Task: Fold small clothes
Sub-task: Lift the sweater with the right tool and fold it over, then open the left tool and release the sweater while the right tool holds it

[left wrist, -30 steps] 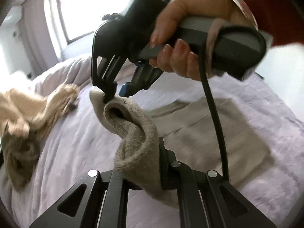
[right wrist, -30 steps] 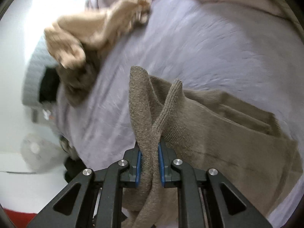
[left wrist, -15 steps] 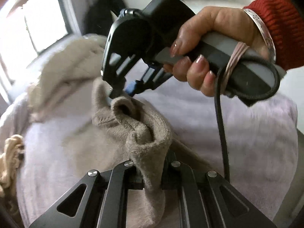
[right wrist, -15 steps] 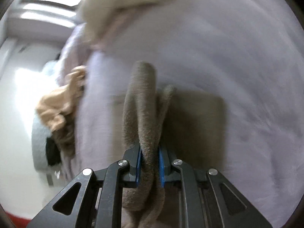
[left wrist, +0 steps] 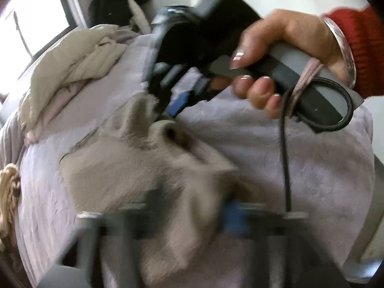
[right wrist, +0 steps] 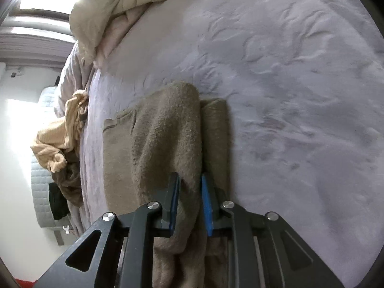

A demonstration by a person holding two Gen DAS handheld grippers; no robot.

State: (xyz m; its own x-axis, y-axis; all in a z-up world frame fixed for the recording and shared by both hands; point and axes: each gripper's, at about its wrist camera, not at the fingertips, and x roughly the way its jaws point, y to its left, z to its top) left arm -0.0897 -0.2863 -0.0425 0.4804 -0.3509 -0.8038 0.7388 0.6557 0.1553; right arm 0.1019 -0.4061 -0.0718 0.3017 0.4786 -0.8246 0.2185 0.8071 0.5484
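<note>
Fabric bunching is the risk: the taupe garment (right wrist: pixel 168 129) lies on the bed (right wrist: pixel 288 72), its fold between the right gripper (right wrist: pixel 189 201)'s parted fingers; the blurred left gripper (left wrist: pixel 192 216) looks spread around cloth, which could drag.

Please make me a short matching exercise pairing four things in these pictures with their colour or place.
Things:
1. sock
2. bedspread
3. sleeve
4. tan garment

Descriptions:
A. red
B. pale lilac, underneath everything
C. bunched at the bed's edge
D. grey-brown, between the right gripper's blue pads

Pairs: 1-D, 2-B, 3-A, 4-C
</note>
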